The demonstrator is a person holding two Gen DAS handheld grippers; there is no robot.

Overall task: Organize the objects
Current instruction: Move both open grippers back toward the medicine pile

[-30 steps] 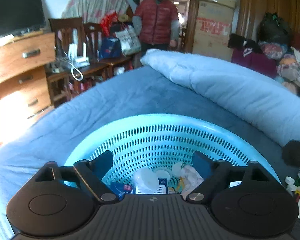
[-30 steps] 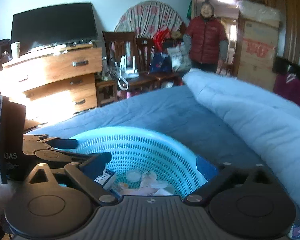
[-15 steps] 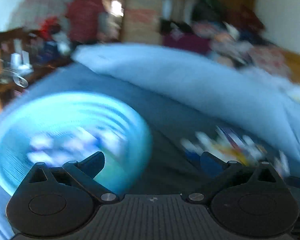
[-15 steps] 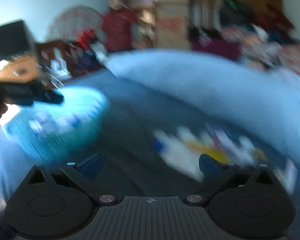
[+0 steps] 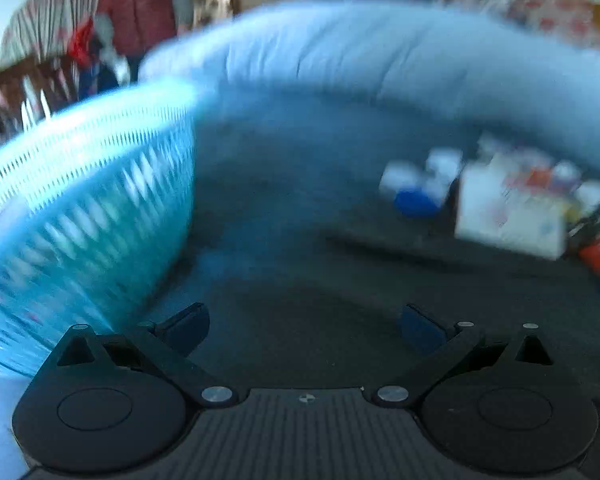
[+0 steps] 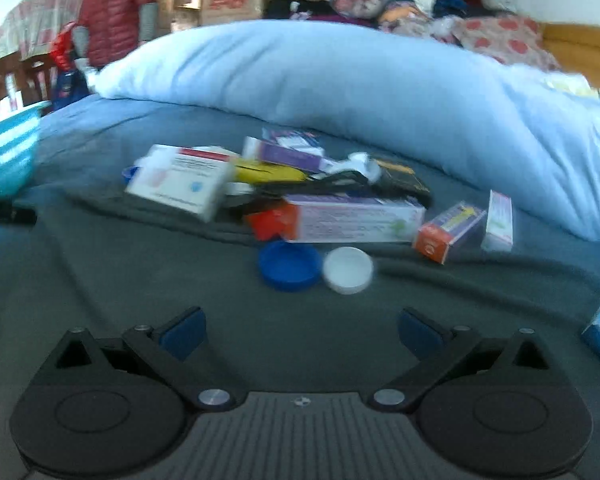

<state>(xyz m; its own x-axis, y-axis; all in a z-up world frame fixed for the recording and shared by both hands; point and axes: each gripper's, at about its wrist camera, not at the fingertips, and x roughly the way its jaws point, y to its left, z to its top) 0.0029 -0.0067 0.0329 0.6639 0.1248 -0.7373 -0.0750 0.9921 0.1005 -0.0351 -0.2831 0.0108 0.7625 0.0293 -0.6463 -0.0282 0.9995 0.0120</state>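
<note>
Baskets: one, turquoise (image 5: 84, 208), now at the left edge of both views; a second ago both grippers hung directly over it. Both have since swung toward the loose pile on the dark blanket (image 6: 140, 280), so a fresh pickup appears next. Left gripper (image 5: 304, 326): jaws wide, nothing between them. Right gripper (image 6: 300, 330): jaws wide, empty, aimed at the pile. Counted there: one blue lid (image 6: 290, 266), one white lid (image 6: 348, 270), at least five boxes, including a white box (image 6: 180, 182) and a long box (image 6: 356, 218). Remainder of pile too jumbled to count.
</note>
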